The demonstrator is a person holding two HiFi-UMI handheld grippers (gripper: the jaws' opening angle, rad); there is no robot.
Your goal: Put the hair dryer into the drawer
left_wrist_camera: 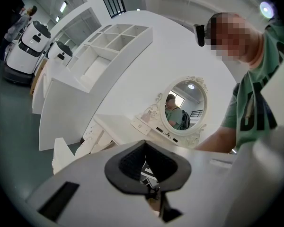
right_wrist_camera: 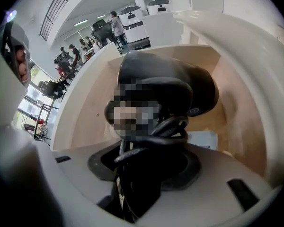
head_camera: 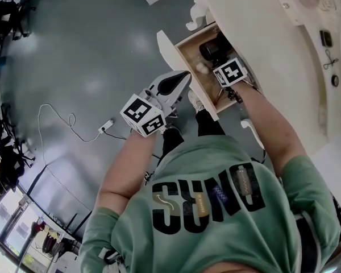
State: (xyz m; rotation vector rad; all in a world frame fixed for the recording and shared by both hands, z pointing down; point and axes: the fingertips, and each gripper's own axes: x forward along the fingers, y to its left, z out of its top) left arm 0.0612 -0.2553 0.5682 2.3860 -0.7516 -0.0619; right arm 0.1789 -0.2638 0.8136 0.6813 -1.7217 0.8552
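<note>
- The right tool (right_wrist_camera: pixel 146 162) is closed on the black hair dryer (right_wrist_camera: pixel 166 86). It grips the handle end, where the coiled cord (right_wrist_camera: pixel 163 132) bunches between the jaws.
- The hair dryer hangs inside the open drawer (right_wrist_camera: pixel 83 112), its rounded body toward the back and pale wooden walls on both sides of it. I cannot tell whether it touches the drawer bottom.
- In the head view the right tool's marker cube (head_camera: pixel 229 72) sits over the drawer's near part, and the dark dryer lies just beyond it, inside the wooden box.
- The drawer is pulled out from under the white worktop (head_camera: pixel 256 27), with its white front panel (head_camera: pixel 171 58) toward the person.
- The left tool (head_camera: pixel 181 79) is closed with nothing between its jaws. It is held in the air just beside the drawer front, on the floor side, and touches neither the drawer nor the dryer.
- The left gripper view looks over its closed jaws at an oval mirror (left_wrist_camera: pixel 188 109) in an ornate white frame standing on the worktop.
- A thin white cable (head_camera: pixel 62 121) lies looped on the grey floor (head_camera: pixel 91 50), well apart from the drawer.
</note>
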